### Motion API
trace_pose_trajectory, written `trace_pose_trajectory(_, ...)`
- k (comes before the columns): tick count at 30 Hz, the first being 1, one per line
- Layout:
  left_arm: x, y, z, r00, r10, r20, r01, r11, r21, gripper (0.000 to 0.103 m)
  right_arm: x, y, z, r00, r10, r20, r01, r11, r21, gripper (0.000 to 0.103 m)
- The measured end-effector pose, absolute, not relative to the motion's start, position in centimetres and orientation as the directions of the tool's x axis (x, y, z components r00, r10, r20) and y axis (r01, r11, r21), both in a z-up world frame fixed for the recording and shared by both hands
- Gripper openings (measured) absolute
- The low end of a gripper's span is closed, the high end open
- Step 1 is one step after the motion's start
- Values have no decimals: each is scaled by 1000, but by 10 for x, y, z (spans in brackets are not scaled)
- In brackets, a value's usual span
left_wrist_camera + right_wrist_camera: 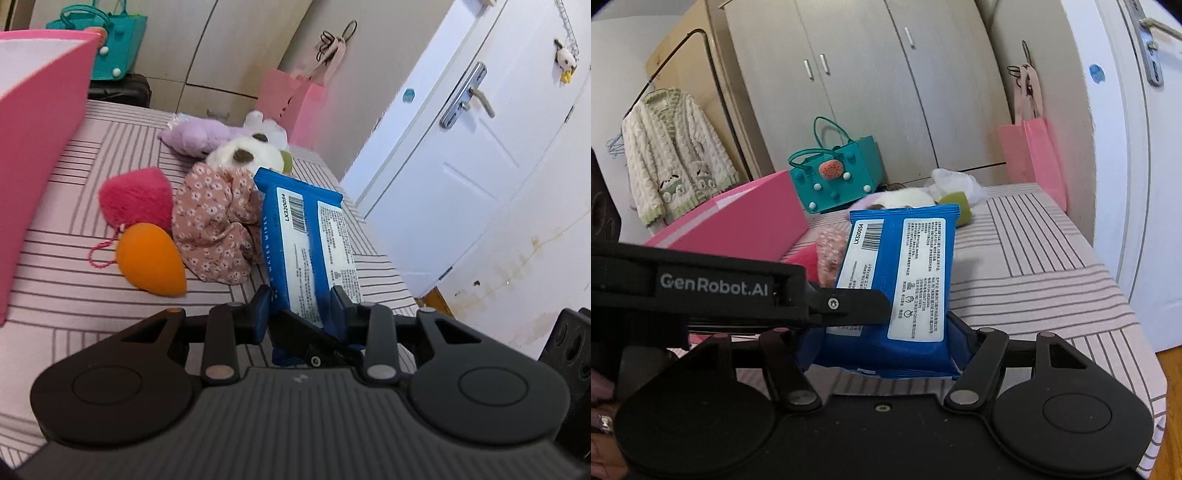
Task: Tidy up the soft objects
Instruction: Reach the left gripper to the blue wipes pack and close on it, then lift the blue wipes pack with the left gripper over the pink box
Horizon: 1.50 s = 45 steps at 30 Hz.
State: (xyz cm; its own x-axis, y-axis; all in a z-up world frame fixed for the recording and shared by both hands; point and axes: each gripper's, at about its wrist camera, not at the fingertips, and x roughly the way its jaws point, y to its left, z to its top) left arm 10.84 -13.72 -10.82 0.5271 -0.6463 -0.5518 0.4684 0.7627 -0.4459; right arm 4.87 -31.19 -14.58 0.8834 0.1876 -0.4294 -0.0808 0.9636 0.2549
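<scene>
- above the striped bed (92, 295): blue wet-wipes pack (310, 236) held off the cover, label side up, barcode at its far end.
- left gripper (301, 308) fingers clamped tight on the pack's near end.
- right gripper (882, 347) fingers around the same pack; contact cannot be told.
- nearby on the bed: orange sponge (151, 258), pink heart plush (138, 197), floral cloth (218, 225), pink box (33, 147).
</scene>
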Motion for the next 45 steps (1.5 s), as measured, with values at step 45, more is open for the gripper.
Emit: trace_pose_trajectory(45, 13, 51, -13, 633, -466, -619, 354, 885, -304, 38, -3, -143, -66, 675, 595, -436, -567, 797, 210, 73)
